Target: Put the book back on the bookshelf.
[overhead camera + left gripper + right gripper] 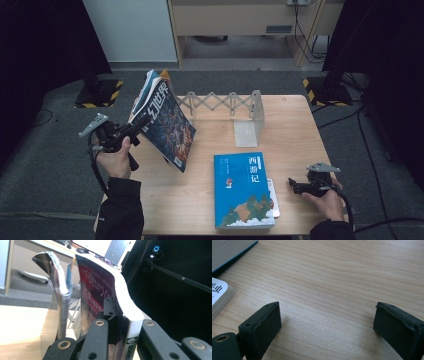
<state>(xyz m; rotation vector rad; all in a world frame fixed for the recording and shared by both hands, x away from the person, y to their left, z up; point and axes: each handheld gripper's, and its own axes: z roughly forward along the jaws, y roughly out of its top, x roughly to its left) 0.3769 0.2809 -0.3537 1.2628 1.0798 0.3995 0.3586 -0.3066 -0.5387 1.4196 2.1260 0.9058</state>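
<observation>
Table (210, 200): pale wood top; it carries everything below and both my hands work over it
Folding rack (225, 102): grey scissor-lattice book stand along the far edge, with an upright end plate at its right and nothing standing in it
Blue book (243, 190): lies flat and face up near the front edge, right of centre; a thinner white book (272, 197) peeps out from under its right side
Dark book (167, 125): illustrated cover, held clear of the table and tilted over the left part, top end toward the rack; a loose cover page curls away from it in my left gripper view
My left gripper (137, 125): jaws clamped tight on the lower edge of the dark book (100, 300), one pad on each side of its white page block
My right gripper (295, 186): rests low at the table's right edge, just right of the blue book; jaws stand wide apart with bare wood between them, gripping nothing
</observation>
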